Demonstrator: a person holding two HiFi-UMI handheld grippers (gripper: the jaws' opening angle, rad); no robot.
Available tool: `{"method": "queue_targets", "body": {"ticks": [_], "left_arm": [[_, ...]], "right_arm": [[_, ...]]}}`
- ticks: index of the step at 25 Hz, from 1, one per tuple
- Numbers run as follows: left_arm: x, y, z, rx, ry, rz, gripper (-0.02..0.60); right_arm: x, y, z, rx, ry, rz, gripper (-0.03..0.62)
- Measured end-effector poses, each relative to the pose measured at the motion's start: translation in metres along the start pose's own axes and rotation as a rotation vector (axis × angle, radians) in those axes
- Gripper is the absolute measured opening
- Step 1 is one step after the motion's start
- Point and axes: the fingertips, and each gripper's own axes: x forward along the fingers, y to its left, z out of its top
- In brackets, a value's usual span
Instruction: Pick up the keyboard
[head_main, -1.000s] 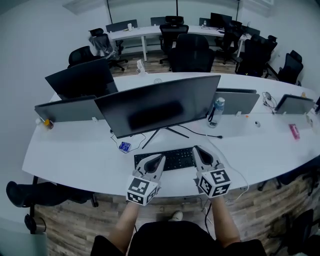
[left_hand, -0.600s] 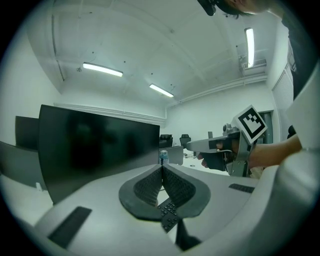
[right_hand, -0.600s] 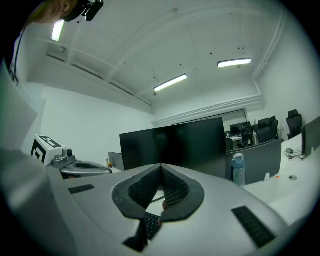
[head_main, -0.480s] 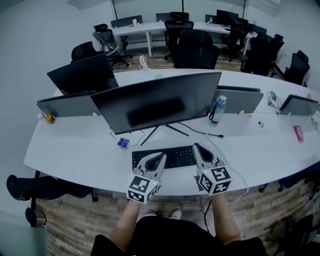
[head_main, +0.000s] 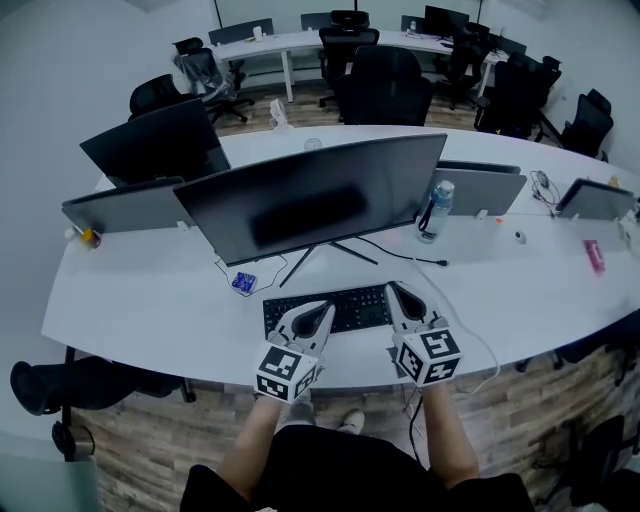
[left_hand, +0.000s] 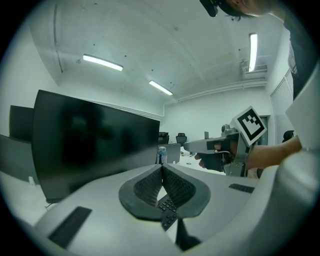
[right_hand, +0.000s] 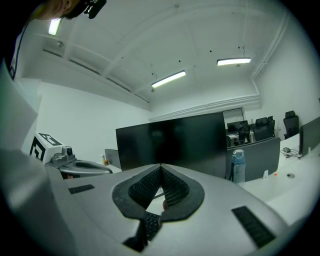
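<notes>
Head view: the keyboard (head_main: 352, 310) lies on the white desk (head_main: 150, 300), just in front of the monitor (head_main: 310, 200). The left gripper (head_main: 324, 309) sits over the keyboard's left part and the right gripper (head_main: 391, 288) at its right end. Both gripper views show the jaws closed tip to tip, gripping nothing, with keys visible below them. A bottle (head_main: 433, 212) stands right of the monitor.
</notes>
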Motion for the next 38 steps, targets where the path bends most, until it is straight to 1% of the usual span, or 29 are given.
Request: {"method": "queue_targets", "body": {"ticks": [9, 15, 18, 24, 31, 36, 37, 38], "left_arm": [[0.005, 0.031, -0.009, -0.020, 0.030, -0.076, 0.009], [0.014, 0.054, -0.016, -0.020, 0.058, -0.117, 0.009], [0.016, 0.066, -0.024, -0.031, 0.075, -0.131, 0.009], [0.027, 0.084, -0.046, -0.056, 0.131, -0.159, 0.011], [0.044, 0.100, -0.078, -0.129, 0.216, -0.217, 0.011], [0.057, 0.106, -0.108, -0.139, 0.281, -0.259, 0.011], [0.058, 0.106, -0.113, -0.139, 0.291, -0.268, 0.022], [0.060, 0.107, -0.119, -0.141, 0.300, -0.277, 0.048]], "right_arm": [[0.027, 0.011, 0.003, 0.006, 0.003, -0.057, 0.005], [0.043, 0.012, -0.006, 0.022, 0.029, -0.098, 0.005], [0.050, 0.012, -0.012, 0.035, 0.041, -0.111, 0.005], [0.065, 0.006, -0.029, 0.060, 0.079, -0.142, 0.005], [0.072, 0.000, -0.063, 0.115, 0.165, -0.188, 0.005], [0.074, -0.004, -0.084, 0.131, 0.214, -0.210, 0.005], [0.074, -0.005, -0.088, 0.133, 0.222, -0.213, 0.005], [0.075, -0.006, -0.091, 0.136, 0.229, -0.216, 0.005]]}}
